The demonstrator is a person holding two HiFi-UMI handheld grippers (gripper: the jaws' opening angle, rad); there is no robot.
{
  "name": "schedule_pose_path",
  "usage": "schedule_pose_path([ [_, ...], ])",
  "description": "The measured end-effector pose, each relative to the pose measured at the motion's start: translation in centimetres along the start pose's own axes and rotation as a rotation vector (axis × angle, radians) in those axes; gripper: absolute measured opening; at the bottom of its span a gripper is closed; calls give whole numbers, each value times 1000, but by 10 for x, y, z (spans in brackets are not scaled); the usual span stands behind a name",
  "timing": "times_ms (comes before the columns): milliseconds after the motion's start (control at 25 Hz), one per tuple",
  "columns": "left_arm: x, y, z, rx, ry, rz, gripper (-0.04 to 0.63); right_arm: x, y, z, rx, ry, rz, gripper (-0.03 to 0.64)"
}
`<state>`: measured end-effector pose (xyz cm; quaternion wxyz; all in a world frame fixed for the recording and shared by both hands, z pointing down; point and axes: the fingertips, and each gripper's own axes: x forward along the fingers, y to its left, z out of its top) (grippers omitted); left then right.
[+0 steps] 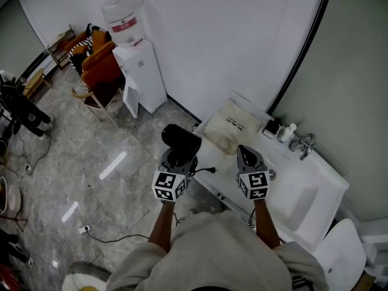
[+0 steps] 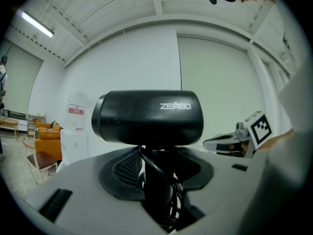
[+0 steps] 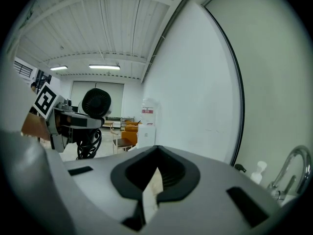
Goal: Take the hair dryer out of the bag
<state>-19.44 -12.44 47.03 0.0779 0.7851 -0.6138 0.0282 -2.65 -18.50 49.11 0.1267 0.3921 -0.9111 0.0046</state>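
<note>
Left gripper (image 1: 179,157) clamps the dryer's (image 2: 146,117) handle; only the right gripper view shows the right gripper (image 3: 156,152) pinching a pale strip (image 3: 152,189), bag (image 1: 233,126) at its 11 o'clock

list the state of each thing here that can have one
hair dryer: out of the bag, held up by its handle, cord bunched there
left gripper: shut on the hair dryer's handle
right gripper: shut, a thin pale strip between its jaws
bag: lying slack on the counter
water cooler: upright, bottle on top
</note>
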Motion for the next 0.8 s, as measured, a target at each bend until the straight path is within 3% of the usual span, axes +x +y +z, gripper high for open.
schedule_pose_path([
  [800,17,0,3,2,-6,-16,181,14,-5,1,-18,11,16,-2],
])
